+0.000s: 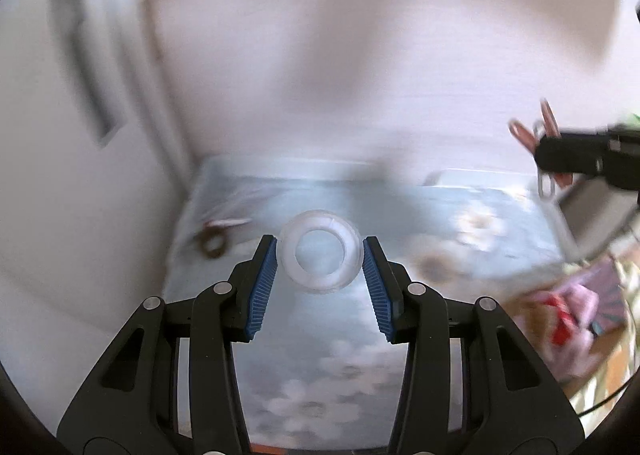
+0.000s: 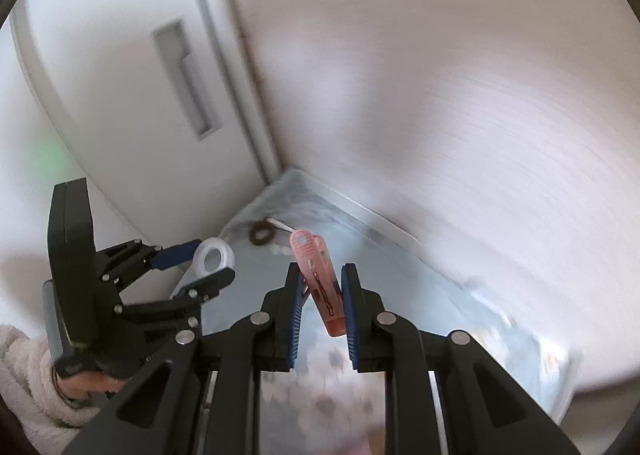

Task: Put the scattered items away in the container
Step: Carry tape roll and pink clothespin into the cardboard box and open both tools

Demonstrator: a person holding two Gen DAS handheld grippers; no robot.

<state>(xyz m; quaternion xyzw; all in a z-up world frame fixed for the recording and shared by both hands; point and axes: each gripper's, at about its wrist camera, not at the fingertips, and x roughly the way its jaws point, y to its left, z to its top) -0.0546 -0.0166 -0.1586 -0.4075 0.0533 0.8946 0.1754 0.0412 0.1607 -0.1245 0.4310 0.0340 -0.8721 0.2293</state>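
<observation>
My left gripper (image 1: 320,251) is shut on a clear tape roll (image 1: 321,251) and holds it above the blue floral table. It also shows in the right wrist view (image 2: 212,257) at the left, with the tape roll (image 2: 213,255) between its fingers. My right gripper (image 2: 320,275) is shut on a pink clothespin (image 2: 320,283). In the left wrist view the right gripper (image 1: 560,153) is at the far right, with the clothespin (image 1: 538,127) sticking out. A brown ring (image 2: 261,233) and a white stick (image 2: 280,225) lie near the table's far corner. No container is clearly seen.
A white wall and a white door panel (image 2: 132,87) with a recessed handle bound the table's far corner. A white box-like edge (image 1: 480,177) sits at the table's far right. Coloured clutter (image 1: 568,315) lies off the table's right side.
</observation>
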